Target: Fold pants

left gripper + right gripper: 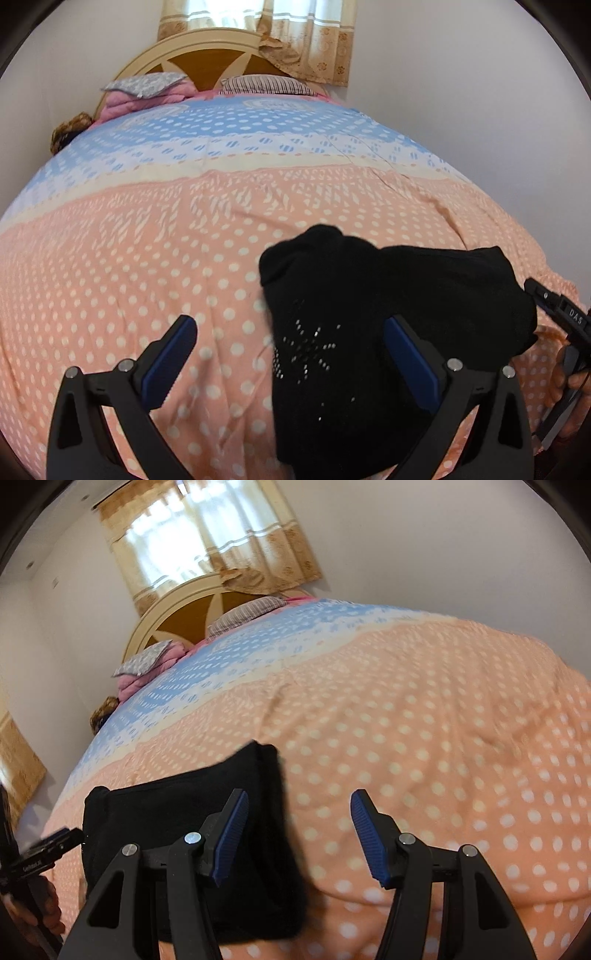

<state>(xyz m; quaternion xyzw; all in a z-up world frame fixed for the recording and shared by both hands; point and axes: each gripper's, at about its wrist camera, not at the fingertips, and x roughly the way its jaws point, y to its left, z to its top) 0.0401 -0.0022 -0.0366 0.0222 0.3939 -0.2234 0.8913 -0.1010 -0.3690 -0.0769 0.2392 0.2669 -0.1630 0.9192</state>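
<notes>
The pants (388, 332) are a black, soft fabric bundle lying on the bedspread (147, 258) near the foot of the bed, at the 5 o'clock sector of the left wrist view and the 7 o'clock sector of the right wrist view. The bundle appears already folded into a compact, roughly rectangular stack with several layers; a studded star motif (306, 347) faces up on the near portion. Expect a light, limp, non-fragile load that sags when lifted at one point and whose layers may slide apart; the studs offer no useful purchase. Recommended hold, as a judgement: pinch through all layers at an outer edge or corner, one gripper per side, and lift evenly. The left gripper (291, 354) has its fingers spread wide and empty, straddling the left edge of the bundle. The right gripper (299, 838) is likewise spread wide and empty, its left finger over the right edge of the bundle. The bedspread is a quilted, peach polka-dot cover with a blue band toward 12 o'clock, soft and slightly wrinkled, so it yields under pressure. Beyond it: pillows (147, 86), a round headboard (207, 55), a curtained window (207, 535) and plain white walls.
</notes>
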